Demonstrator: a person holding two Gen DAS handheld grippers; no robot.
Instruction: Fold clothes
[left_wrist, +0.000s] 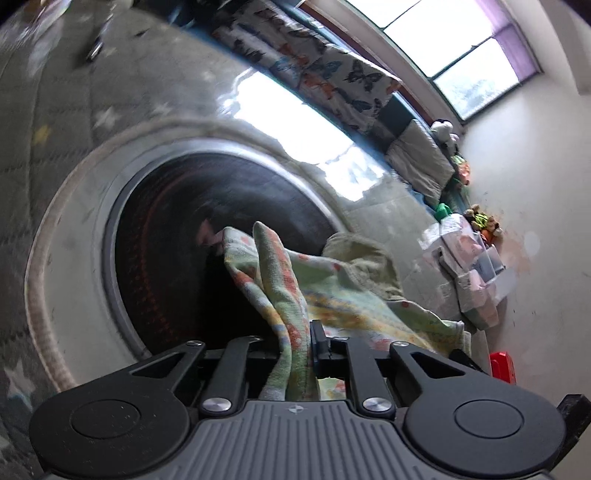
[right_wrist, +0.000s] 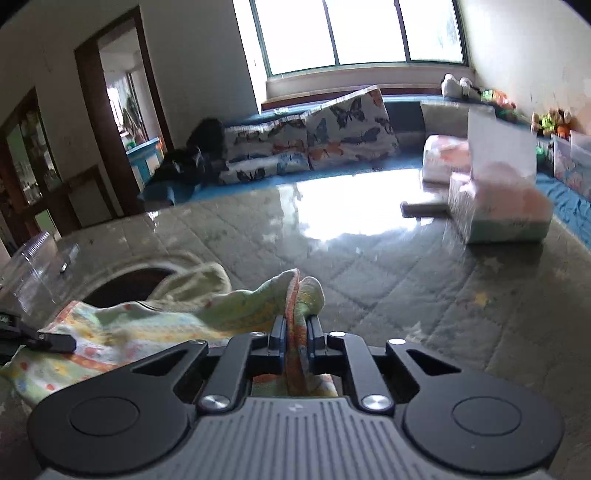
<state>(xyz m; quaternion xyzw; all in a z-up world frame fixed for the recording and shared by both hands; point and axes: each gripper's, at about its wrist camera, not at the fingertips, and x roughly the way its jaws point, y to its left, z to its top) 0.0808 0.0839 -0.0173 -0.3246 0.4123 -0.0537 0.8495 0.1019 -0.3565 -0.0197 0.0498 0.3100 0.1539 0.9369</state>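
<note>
A light green garment (left_wrist: 280, 280) with orange and yellow flower print hangs between both grippers over the table. My left gripper (left_wrist: 295, 343) is shut on a bunched fold of it, and the cloth trails off to the right. In the right wrist view my right gripper (right_wrist: 295, 332) is shut on another bunched edge of the same garment (right_wrist: 155, 321), which spreads to the left. The tip of my left gripper (right_wrist: 44, 339) shows at the left edge there, on the cloth.
The table (right_wrist: 369, 266) has a glossy quilted cover and a round dark inset (left_wrist: 207, 236) under the garment. Folded stacks and boxes (right_wrist: 495, 199) stand at the far right. A clear plastic box (right_wrist: 33, 258) sits at the left. Butterfly-print cushions (right_wrist: 314, 136) lie under the window.
</note>
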